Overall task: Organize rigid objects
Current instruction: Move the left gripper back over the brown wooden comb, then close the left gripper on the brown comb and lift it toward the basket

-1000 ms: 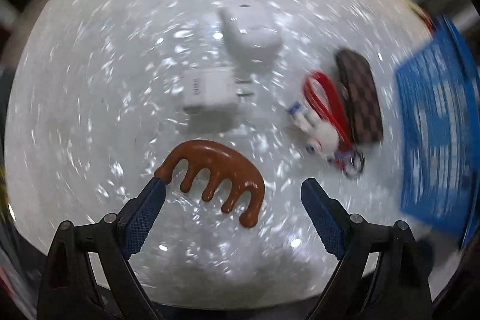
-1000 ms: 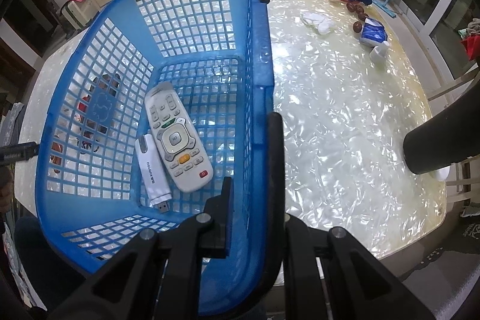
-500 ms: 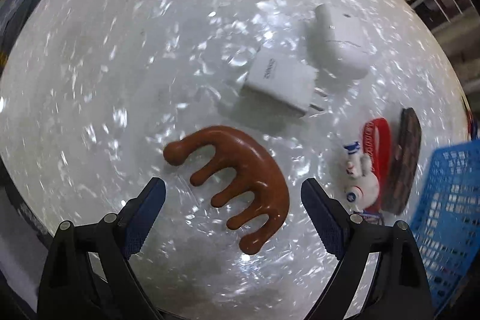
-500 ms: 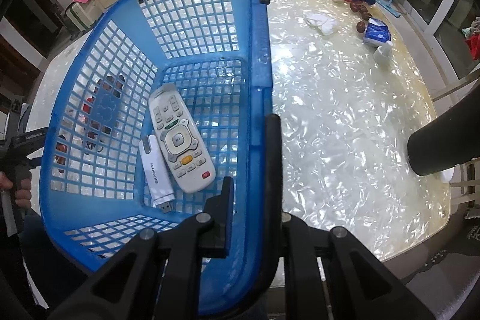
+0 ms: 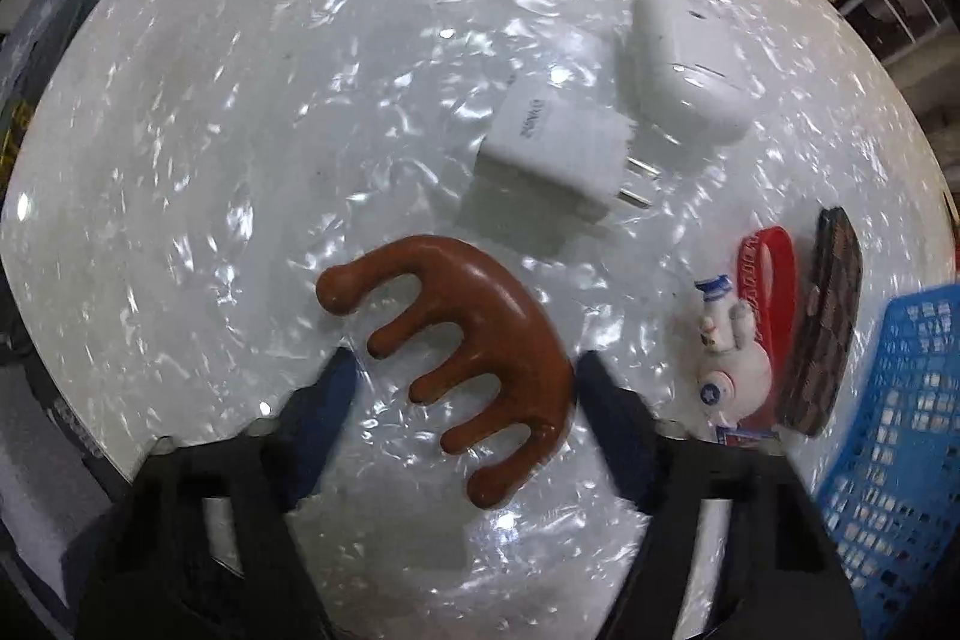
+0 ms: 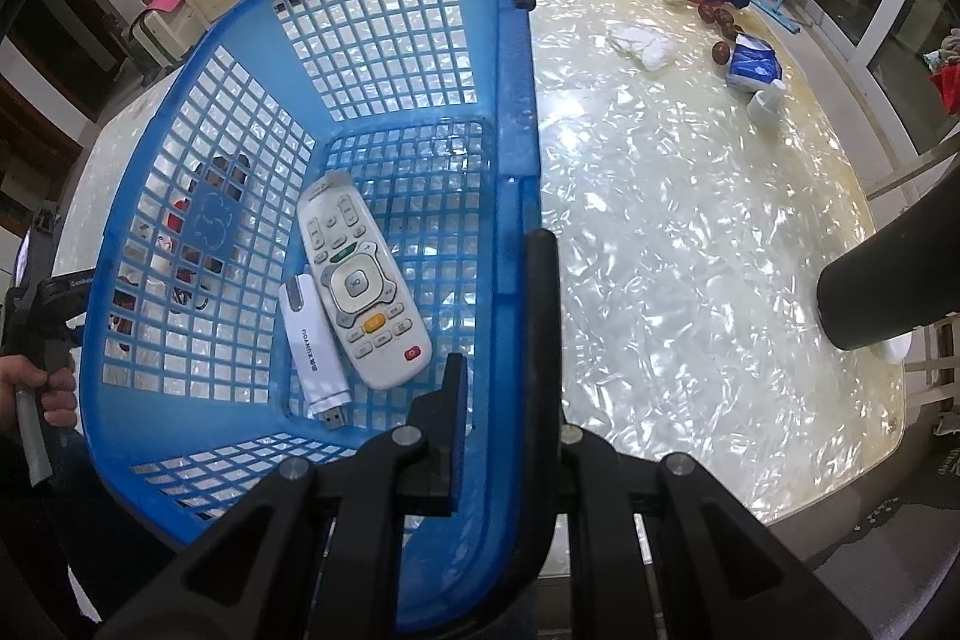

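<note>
The left gripper (image 5: 465, 388) points down at the table (image 5: 240, 112), and its jaws are closing around a brown wooden comb (image 5: 468, 322). The comb lies flat between the two blue-padded fingers (image 5: 327, 400). The right finger looks to be right at the comb's curved back, while the left finger stands just off the tips of the teeth; the fingers are blurred, so I cannot tell whether either one presses yet.

Taking the comb as the landmark: a white charger (image 5: 552, 154) with metal prongs lies just beyond it, and a white rounded case (image 5: 684, 70) sits farther on, beside the charger's prongs. To the comb's right lies a small white figure on a red strap (image 5: 732, 340), with a brown checked pouch (image 5: 828, 322) just past the strap. Farther right still, the corner of the blue basket (image 5: 894, 460) shows at the edge of the left wrist view.

The right gripper (image 6: 501, 340) pinches the basket's (image 6: 516, 130) right wall, one finger inside and one outside, pressed close on the plastic. Inside the basket, on its floor, lie a white remote control (image 6: 360, 286) and a white USB stick (image 6: 315, 346) side by side, touching. Beyond the basket's left wall a hand (image 6: 36, 388) holds the other gripper's handle.
</note>
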### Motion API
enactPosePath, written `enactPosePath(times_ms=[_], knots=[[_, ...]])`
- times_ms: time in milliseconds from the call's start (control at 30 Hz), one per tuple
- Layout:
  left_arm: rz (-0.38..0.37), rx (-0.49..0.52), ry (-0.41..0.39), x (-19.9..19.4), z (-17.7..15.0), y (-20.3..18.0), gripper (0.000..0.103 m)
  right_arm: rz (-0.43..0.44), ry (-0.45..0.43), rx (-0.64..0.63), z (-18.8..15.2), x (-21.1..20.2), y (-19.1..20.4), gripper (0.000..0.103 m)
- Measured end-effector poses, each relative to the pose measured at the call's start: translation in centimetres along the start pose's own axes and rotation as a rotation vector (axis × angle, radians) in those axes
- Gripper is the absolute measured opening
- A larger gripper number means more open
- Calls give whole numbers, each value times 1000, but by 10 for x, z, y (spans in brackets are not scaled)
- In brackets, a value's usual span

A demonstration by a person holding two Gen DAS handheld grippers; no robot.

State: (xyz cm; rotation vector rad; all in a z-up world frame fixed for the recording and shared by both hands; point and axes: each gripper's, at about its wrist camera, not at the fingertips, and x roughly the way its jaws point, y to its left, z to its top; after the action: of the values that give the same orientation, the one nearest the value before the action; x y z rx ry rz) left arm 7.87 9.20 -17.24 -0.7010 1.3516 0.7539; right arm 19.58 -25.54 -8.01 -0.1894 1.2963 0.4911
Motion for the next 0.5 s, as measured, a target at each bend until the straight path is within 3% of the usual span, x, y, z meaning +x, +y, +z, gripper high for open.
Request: enactPosePath(times_ms=[67,200,500], knots=[[-23,19,-1,-5,-1,-3,58,-2,1,3,0,0,0,12],[-81,20,-16,-11,-2,-1,58,-5,1,9,-1,0,1,12],[-124,137,-36,-22,-4,29,58,-16,4,10,-2,-4,2,12]])
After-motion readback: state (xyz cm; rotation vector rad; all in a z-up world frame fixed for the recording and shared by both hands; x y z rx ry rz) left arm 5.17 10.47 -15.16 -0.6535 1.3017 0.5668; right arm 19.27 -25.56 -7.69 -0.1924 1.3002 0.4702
